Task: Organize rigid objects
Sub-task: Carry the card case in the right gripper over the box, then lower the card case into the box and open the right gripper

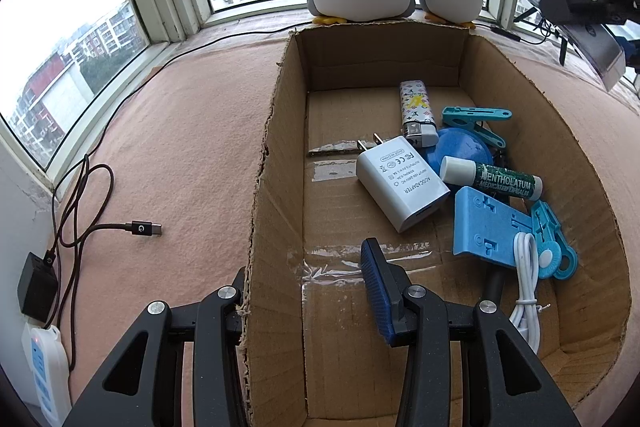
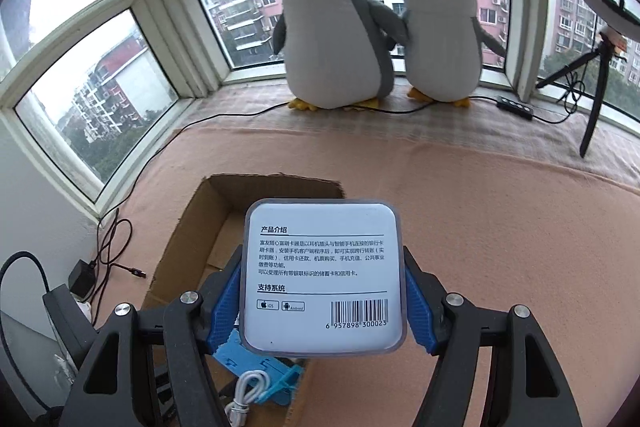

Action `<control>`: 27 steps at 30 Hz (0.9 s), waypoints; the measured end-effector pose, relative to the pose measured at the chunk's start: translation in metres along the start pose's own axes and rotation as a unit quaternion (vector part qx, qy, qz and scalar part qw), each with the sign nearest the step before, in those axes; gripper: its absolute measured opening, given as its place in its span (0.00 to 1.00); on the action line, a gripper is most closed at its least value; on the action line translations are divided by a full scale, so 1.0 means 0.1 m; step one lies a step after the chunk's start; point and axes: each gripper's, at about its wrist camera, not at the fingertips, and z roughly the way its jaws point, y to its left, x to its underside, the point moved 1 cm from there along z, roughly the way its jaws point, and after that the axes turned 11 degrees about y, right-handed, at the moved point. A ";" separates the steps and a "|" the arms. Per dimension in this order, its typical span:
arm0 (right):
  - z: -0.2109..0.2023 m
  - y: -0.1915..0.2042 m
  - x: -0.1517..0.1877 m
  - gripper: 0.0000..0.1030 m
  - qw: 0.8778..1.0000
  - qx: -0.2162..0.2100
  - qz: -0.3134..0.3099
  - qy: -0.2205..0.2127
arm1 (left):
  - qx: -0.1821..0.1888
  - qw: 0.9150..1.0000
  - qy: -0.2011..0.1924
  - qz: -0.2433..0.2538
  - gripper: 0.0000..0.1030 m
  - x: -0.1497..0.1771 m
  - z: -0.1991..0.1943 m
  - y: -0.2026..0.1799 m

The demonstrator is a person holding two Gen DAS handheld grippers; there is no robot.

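Note:
A cardboard box (image 1: 280,155) lies open on the pink cloth. In it are a white AC adapter (image 1: 402,183), a patterned lighter (image 1: 416,111), a green Mentholatum lip balm (image 1: 492,177), a blue plastic plate (image 1: 488,227), teal clips (image 1: 476,117) and a white cable (image 1: 526,287). My left gripper (image 1: 308,291) straddles the box's left wall; its jaws stand apart, one finger outside, one blue pad (image 1: 376,291) inside. My right gripper (image 2: 324,295) is shut on a white square case (image 2: 324,279) with a barcode, held above the box (image 2: 180,251).
Two plush penguins (image 2: 332,27) stand on the window sill behind the box. A black charger with USB-C cable (image 1: 140,229) and a white power strip (image 1: 44,367) lie at the left. A tripod (image 2: 596,95) stands at the right.

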 end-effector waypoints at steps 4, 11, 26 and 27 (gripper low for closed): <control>0.16 0.26 -0.05 0.64 1.000 -0.011 -0.022 0.008 | 0.001 1.000 0.001 0.001 0.44 -0.01 0.00 -0.01; 0.42 0.58 -0.12 0.64 0.998 -0.015 -0.055 0.029 | 0.002 1.000 0.001 0.000 0.44 -0.02 0.01 0.00; 0.86 0.79 -0.17 0.65 0.994 0.012 -0.083 0.074 | 0.005 1.000 0.000 -0.004 0.44 -0.01 0.01 0.01; 0.87 0.78 -0.17 0.65 0.994 0.015 -0.083 0.073 | 0.005 1.000 0.000 -0.005 0.44 -0.01 0.01 0.01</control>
